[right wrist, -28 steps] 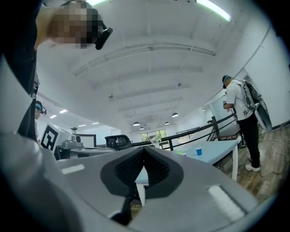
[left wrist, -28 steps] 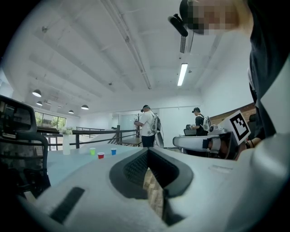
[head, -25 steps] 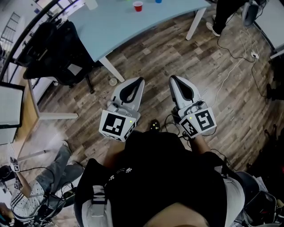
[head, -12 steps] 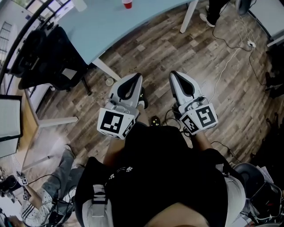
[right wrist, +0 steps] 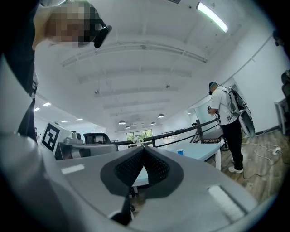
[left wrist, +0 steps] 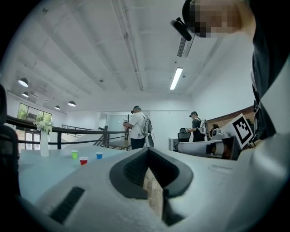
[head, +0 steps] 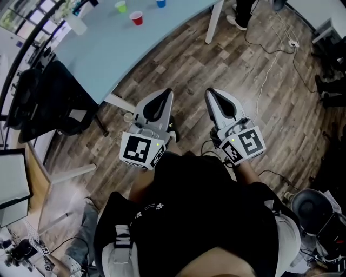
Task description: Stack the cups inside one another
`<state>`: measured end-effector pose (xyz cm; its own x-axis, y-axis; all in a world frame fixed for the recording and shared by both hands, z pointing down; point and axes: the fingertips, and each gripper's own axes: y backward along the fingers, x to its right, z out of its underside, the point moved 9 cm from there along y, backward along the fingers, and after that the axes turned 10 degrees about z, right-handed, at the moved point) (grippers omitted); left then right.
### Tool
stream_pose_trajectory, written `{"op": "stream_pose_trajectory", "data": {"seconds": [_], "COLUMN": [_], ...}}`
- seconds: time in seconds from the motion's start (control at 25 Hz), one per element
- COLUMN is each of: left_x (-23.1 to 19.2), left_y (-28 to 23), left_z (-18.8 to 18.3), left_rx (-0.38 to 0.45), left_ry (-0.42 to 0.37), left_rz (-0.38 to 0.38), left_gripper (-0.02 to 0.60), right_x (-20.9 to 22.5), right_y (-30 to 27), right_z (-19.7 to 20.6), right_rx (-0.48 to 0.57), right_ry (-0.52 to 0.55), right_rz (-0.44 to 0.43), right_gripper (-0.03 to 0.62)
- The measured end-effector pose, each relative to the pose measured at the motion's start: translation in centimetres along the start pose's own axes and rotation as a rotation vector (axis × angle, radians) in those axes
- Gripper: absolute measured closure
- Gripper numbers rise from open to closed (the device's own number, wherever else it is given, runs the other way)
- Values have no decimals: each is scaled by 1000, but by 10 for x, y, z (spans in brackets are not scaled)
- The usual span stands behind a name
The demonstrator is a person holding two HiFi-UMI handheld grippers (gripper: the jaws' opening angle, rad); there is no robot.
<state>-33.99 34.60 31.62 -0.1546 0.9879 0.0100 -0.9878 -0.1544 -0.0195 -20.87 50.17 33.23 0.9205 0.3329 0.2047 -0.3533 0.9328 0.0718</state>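
Three small cups stand far off on the light-blue table (head: 102,48): a green cup (head: 121,6), a red cup (head: 137,18) and a blue cup (head: 160,2). The left gripper view shows the green cup (left wrist: 74,154), red cup (left wrist: 83,160) and blue cup (left wrist: 99,155) in a loose group, apart from one another. Only the blue cup (right wrist: 180,152) shows in the right gripper view. My left gripper (head: 165,96) and right gripper (head: 212,94) are held side by side over the wooden floor, well short of the table. Both are shut and hold nothing.
A black office chair (head: 51,105) stands left of the table, with a table leg (head: 213,22) ahead. White cables (head: 270,65) trail over the floor at right. A vase of flowers (left wrist: 44,140) is on the table. People stand behind it (left wrist: 138,129), (right wrist: 229,124).
Both grippers have moved forward toward the table, which now sits lower in the head view. The green and blue cups have come into sight beside the red one. Jaws unchanged.
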Motion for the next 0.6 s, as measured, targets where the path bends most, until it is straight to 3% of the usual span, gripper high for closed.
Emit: {"op": "stream_pose_trajectory", "data": {"seconds": [0.6], "left_x": [-101], "left_y": [-43], "left_z": [9], "left_rx": [-4], "left_ry": [46], "left_rz": [-21], "left_gripper": [592], "right_x": [30], "right_y": [-105], "right_z": [2], "right_rx": [-40], "right_ry": [16], "right_rz": [7], "right_gripper": [582]}}
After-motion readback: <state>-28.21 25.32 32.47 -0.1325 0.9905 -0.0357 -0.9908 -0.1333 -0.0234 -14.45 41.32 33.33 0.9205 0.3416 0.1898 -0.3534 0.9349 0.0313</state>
